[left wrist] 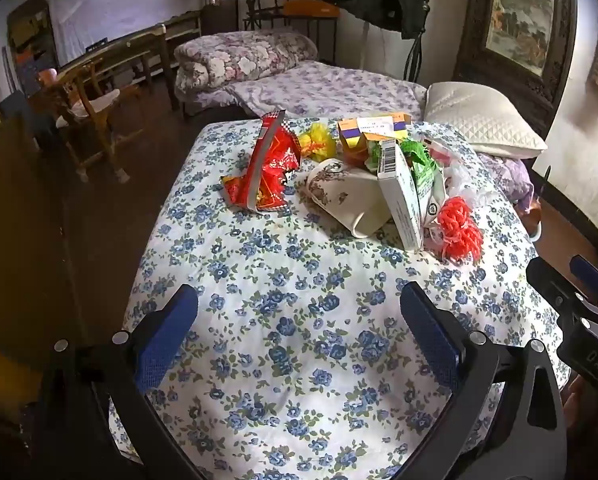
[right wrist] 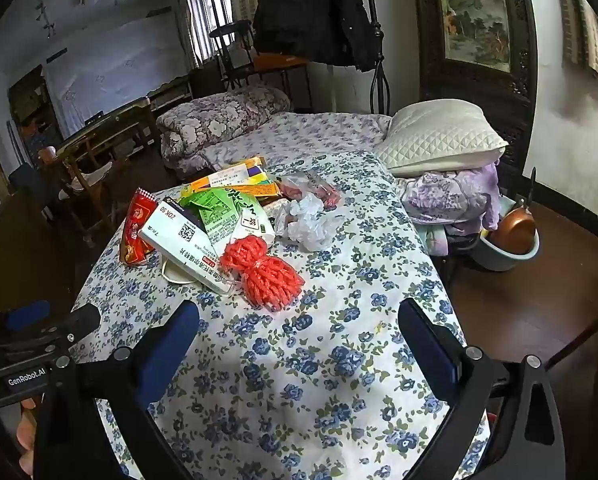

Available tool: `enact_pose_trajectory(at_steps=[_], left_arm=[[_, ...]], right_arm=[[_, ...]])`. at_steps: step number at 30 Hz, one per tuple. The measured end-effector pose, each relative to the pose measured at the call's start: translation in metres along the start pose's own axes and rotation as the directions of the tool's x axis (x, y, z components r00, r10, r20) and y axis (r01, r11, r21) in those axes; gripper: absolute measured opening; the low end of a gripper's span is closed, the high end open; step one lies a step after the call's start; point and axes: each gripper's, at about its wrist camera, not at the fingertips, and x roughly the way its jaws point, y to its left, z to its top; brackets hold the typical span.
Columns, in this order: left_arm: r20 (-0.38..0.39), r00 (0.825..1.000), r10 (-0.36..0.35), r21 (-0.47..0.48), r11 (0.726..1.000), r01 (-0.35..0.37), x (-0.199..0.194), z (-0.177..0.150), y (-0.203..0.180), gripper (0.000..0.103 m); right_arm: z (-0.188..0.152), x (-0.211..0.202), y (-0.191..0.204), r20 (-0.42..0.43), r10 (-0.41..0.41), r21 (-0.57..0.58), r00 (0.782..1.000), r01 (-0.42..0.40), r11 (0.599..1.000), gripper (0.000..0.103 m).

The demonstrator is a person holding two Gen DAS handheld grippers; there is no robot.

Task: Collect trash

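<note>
Trash lies in a pile on the blue-flowered cloth (left wrist: 299,320) (right wrist: 299,360). It holds a red snack wrapper (left wrist: 267,168) (right wrist: 135,228), a white paper cup on its side (left wrist: 347,196), a white box (left wrist: 399,196) (right wrist: 183,248), a green packet (right wrist: 219,212), an orange-yellow box (left wrist: 373,130) (right wrist: 235,178), a yellow net (left wrist: 317,140), an orange net (left wrist: 459,228) (right wrist: 263,268) and a crumpled clear bag (right wrist: 307,220). My left gripper (left wrist: 299,328) is open and empty, well short of the pile. My right gripper (right wrist: 299,340) is open and empty, just short of the orange net.
A bed with a purple-flowered sheet (left wrist: 331,88) and a white pillow (left wrist: 479,120) (right wrist: 439,136) lies behind. Wooden chairs (left wrist: 91,116) stand on the left. A basin with a copper pot (right wrist: 511,240) sits on the floor at the right. The cloth drops off at its left and right edges.
</note>
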Motion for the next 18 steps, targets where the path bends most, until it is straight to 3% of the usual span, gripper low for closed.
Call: enact_pose_trajectory(at_steps=[7,8,13,18], left_arm=[[-0.019,1.000,-0.021,0.004,1.000,0.022,0.002,0.004,0.010,0.097],[0.012,1.000,0.014,0.006,1.000,-0.014,-0.001,0.000,0.006,0.097],[0.020,1.000,0.001,-0.007,1.000,-0.001,-0.001,0.002,0.018,0.097],[0.039,0.999,0.030,0.005,1.000,-0.030,-0.008,0.000,-0.001,0.097]], right_arm=[[0.000,-0.001,0.000,0.004,-0.001,0.000,1.000,0.001,1.000,0.097],[0.000,-0.001,0.000,0.005,-0.001,0.000,1.000,0.001,1.000,0.097],[0.000,-0.001,0.000,-0.015,0.045,0.028,0.999,-0.044,0.999,0.097],[0.001,-0.003,-0.002,-0.007,0.039,0.028,0.999,-0.039,0.999,0.097]])
